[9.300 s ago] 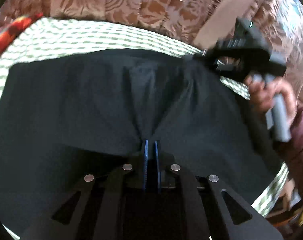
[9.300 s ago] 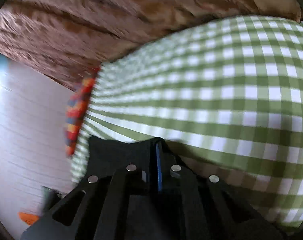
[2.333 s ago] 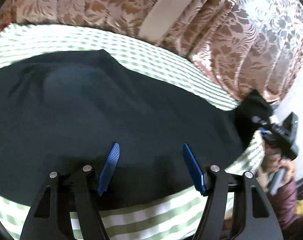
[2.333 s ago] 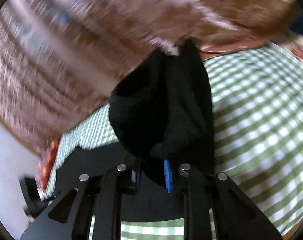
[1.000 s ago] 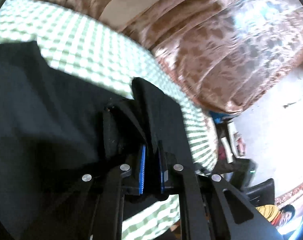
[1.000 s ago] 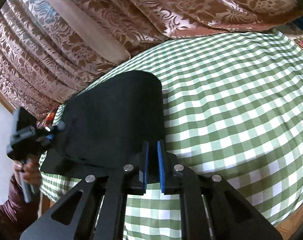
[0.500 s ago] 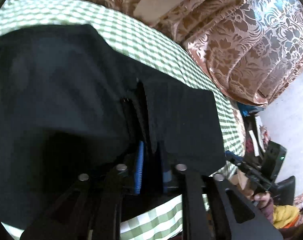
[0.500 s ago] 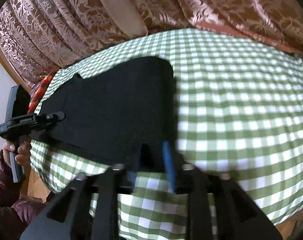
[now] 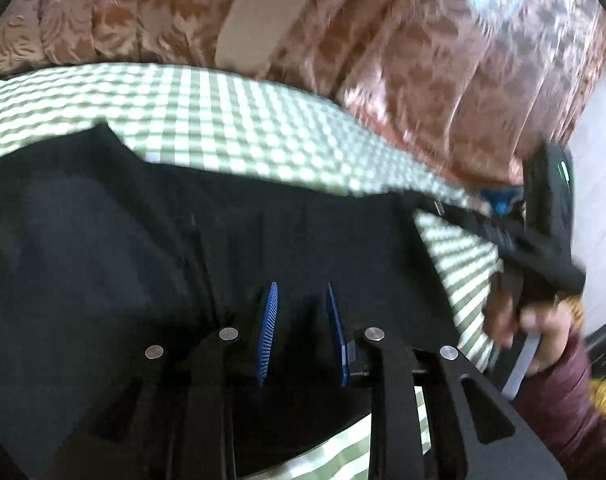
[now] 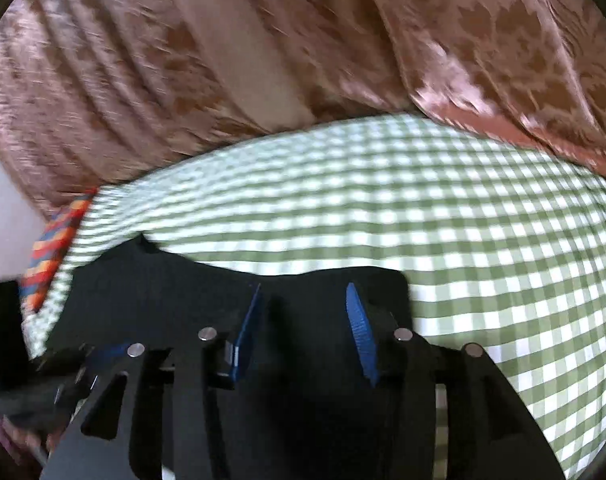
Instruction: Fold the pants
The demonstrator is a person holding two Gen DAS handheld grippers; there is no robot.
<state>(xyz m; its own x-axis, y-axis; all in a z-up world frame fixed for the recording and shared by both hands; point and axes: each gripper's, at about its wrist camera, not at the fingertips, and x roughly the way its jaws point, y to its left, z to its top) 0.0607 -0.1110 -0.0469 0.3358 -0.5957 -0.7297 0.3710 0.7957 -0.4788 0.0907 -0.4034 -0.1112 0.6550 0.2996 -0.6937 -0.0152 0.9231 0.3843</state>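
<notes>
I see both my left gripper (image 9: 301,304) and right gripper (image 10: 305,308) parted, empty above black pants (image 9: 143,248); brown curtain (image 10: 423,40) at 12 o'clock; no writing readable

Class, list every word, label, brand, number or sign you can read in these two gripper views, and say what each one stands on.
None can be read.
Pants: plain black, no label showing.
Checked cloth and curtain: patterns only.
Right gripper: a green light on its body, blurred, no readable text.
Left gripper: no markings visible.
</notes>
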